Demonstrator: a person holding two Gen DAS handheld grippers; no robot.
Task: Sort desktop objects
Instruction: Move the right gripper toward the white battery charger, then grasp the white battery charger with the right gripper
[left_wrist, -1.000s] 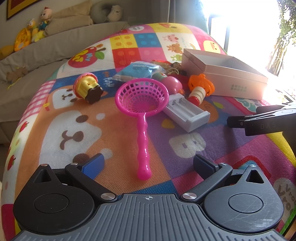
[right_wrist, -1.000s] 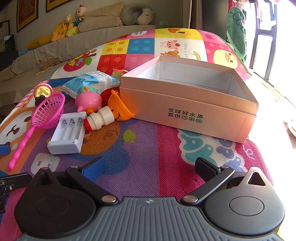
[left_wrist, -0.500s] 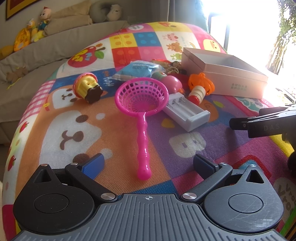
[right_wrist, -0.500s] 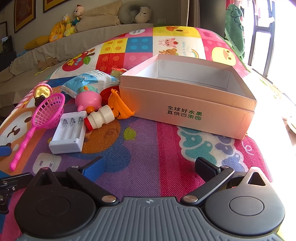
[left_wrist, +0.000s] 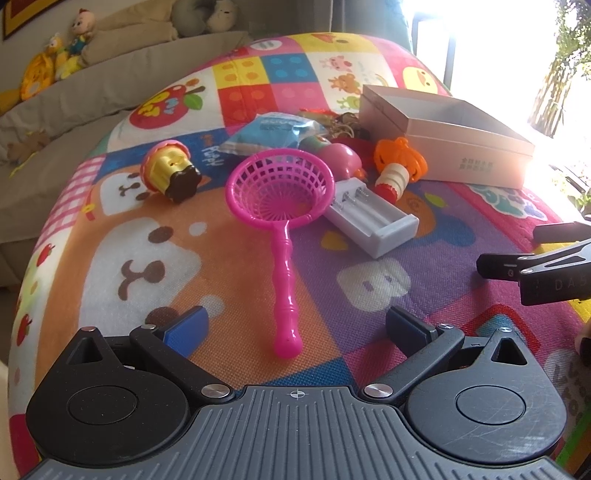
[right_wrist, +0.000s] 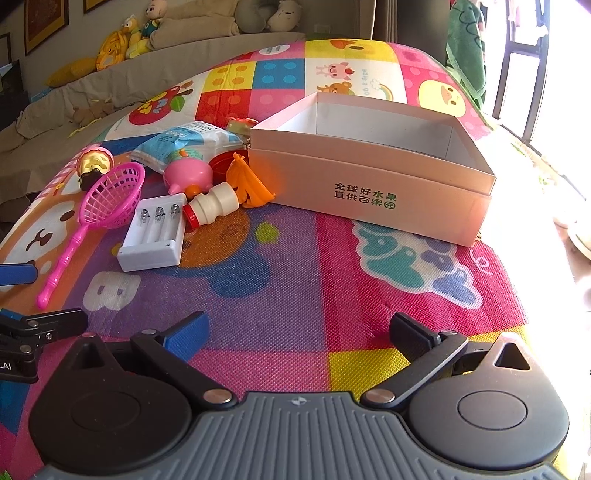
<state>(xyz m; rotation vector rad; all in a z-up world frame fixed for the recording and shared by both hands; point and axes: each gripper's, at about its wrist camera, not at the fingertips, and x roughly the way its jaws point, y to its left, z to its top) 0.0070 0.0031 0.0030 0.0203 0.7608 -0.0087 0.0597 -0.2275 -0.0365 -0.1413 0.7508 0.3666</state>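
Both tongs (left_wrist: 295, 325) (right_wrist: 297, 330) agape above mat (right_wrist: 295, 280)

strong daylight from window (left_wrist: 480, 44) at right, blown-out glare; fisheye bends edges; centre sharp, colours saturated.

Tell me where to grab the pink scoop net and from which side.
Grip the pink scoop net by its thin handle, which lies flat pointing at the left hand-held gripper. Come from the near end, jaws straddling the handle; they stand open and already flank it.
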